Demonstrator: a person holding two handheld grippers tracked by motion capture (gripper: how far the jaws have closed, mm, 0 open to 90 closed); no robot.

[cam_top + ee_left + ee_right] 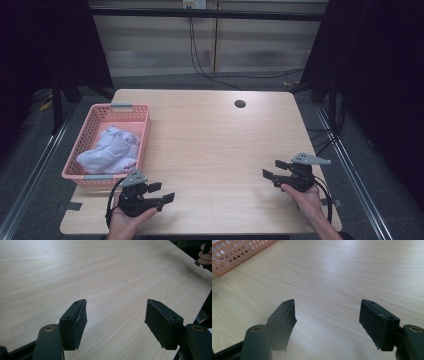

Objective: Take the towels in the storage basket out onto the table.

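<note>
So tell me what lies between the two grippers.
Only bare table: the high view shows nothing between the left gripper and the right gripper.

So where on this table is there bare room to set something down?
The wooden table is bare from the pink basket across to its right edge, back to the round cable hole. Crowded: the basket with white cloth, and the near corners, where the open left gripper and right gripper are.
</note>
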